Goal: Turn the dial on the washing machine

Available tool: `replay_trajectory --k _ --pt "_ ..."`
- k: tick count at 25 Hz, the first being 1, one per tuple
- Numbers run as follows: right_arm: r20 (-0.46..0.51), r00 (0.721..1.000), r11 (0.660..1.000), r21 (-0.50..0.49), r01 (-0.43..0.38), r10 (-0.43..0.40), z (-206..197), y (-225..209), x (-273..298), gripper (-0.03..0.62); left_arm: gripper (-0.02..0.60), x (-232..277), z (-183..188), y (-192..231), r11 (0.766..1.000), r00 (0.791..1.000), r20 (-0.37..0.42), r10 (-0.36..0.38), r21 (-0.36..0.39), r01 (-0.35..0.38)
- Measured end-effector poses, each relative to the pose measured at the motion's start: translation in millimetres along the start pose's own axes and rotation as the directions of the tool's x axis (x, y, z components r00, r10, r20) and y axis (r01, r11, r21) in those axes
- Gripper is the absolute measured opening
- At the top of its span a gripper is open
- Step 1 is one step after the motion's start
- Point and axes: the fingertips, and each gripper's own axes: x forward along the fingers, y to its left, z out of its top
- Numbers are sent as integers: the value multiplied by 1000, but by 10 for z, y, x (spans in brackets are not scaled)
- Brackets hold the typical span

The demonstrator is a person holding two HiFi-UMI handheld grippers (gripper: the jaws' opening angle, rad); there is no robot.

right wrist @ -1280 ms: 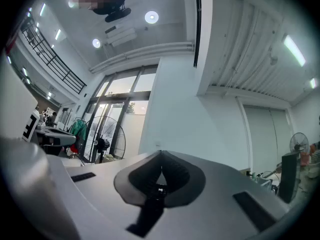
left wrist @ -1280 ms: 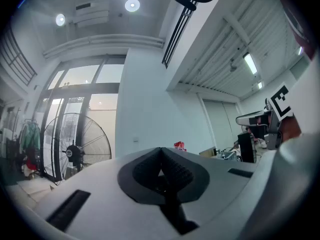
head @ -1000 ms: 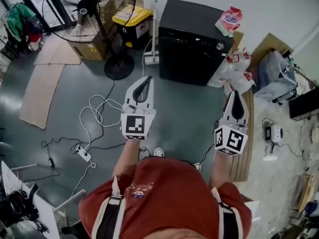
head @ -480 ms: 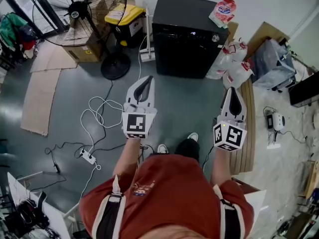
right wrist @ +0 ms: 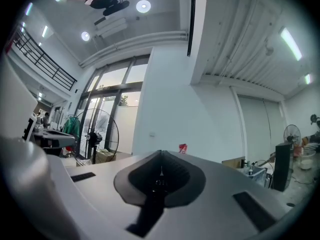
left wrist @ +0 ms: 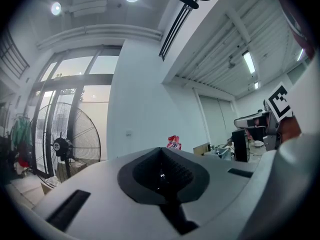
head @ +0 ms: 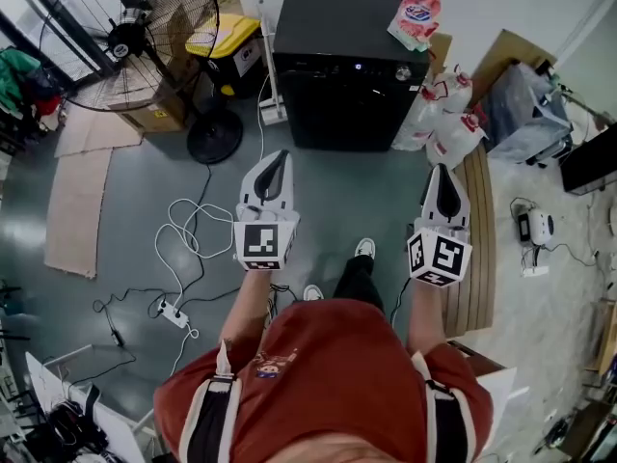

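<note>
Nothing legible. Pink packet point(head: 415, 17) on the washing machine point(head: 337, 66), ahead of the right gripper point(head: 442, 170): blue-white logo, too small to read. Yellow-lidded bin point(head: 224, 39), ahead-left of the left gripper point(head: 279, 155): white label, print unreadable. Gripper cubes carry square black-and-white markers, no letters.

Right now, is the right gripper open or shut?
Shut. In the right gripper view the white right gripper has its jaws meeting edge to edge at the tip, with nothing between them.
</note>
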Motion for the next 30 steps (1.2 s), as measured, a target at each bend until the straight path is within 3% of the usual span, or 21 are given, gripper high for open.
replay_trajectory --k 13,30 --pt "-22 1000 999 36 20 -19 -161 -1003 1307 9 11 1561 183 -303 999 1000 -1 12 33 -12" --pt "-29 999 999 31 -40 41 -401 -2311 2856 9 11 3443 149 -908 998 998 -38 51 35 -50"
